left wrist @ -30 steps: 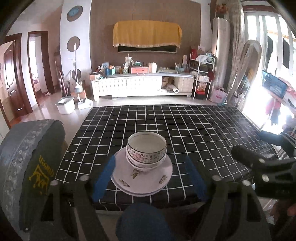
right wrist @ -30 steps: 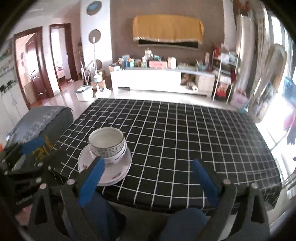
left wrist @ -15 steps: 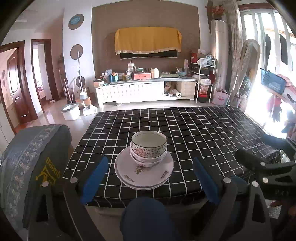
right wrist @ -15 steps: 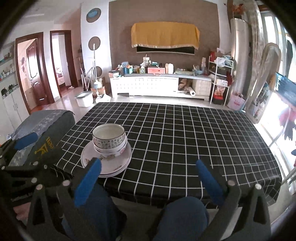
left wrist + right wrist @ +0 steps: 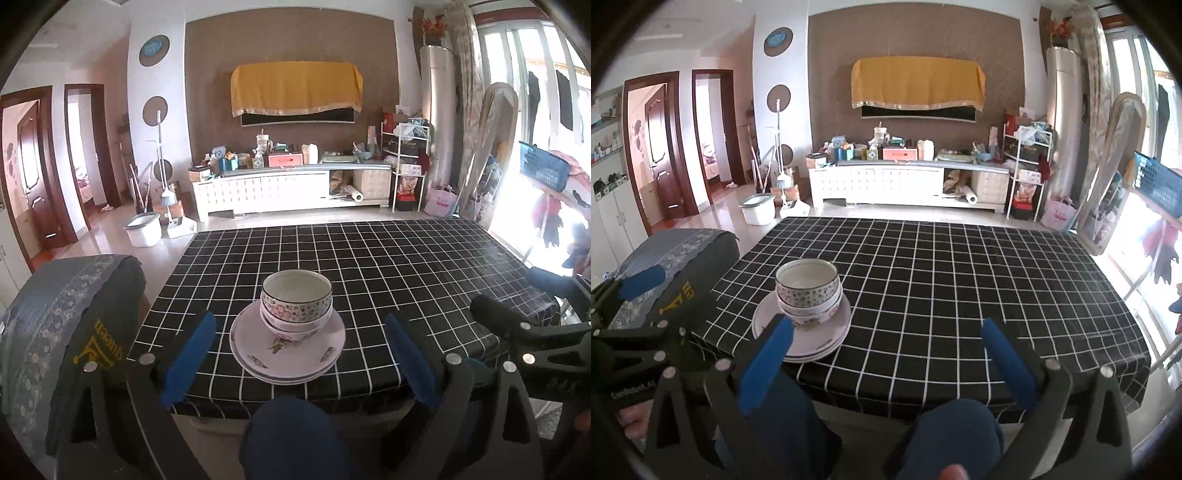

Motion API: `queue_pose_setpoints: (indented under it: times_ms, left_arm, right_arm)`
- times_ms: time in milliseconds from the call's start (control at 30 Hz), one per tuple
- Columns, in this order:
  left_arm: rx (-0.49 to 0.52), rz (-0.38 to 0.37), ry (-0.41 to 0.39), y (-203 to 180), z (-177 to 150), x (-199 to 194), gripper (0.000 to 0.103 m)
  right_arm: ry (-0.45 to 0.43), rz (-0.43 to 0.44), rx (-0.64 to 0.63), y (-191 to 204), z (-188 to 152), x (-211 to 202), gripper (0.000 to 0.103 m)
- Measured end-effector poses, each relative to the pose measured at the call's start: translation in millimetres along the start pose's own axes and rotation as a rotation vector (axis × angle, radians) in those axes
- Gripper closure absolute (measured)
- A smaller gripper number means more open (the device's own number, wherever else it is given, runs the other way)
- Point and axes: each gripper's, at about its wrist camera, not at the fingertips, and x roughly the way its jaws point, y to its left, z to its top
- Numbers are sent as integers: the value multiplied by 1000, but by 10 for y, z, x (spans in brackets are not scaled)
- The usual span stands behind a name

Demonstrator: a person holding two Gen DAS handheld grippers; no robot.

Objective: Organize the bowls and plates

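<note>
With floral bowls [image 5: 296,303] nested on stacked plates [image 5: 288,349], stacking looks done; left gripper [image 5: 299,360] and right gripper [image 5: 886,360] wide open, empty. Next: confirm or retreat.

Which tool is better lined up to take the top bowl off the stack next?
Left, probably. The left tool is open with the top bowl centred between its fingers. The right tool is open too, but the stack sits off to its left, behind its left finger.

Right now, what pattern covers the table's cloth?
Black tablecloth with a thin white grid; the right wrist view shows it best.
</note>
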Motion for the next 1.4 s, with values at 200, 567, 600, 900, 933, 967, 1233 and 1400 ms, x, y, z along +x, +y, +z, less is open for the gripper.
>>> queue_pose_setpoints:
  times_ms: [200,567,600,900,933,967,1233,1400]
  left_arm:
    - [-2,-3,6,-9,-15,7,11]
    - [3,-5,10,-35,-10,-6,11]
    - [2,-5,12,-35,-15,-5,11]
    - [-1,-10,13,-31,-29,-13,11]
    - [-1,-9,13,-15,-29,-9,11]
    - [-2,-7,15,-9,-30,-8,11]
    - [-4,-15,19,17,-33,11,11]
    - [-1,-17,19,10,-35,8,11]
  right_arm:
    - [5,4,-4,21,-17,1,0]
    - [6,14,-1,30,-19,-11,0]
    - [6,16,-1,29,-21,-5,0]
    - [16,15,2,43,-36,1,0]
    - [18,17,3,47,-36,-1,0]
    - [19,17,4,39,-40,3,0]
    - [19,17,4,42,-41,-5,0]
    - [19,17,5,42,-45,3,0]
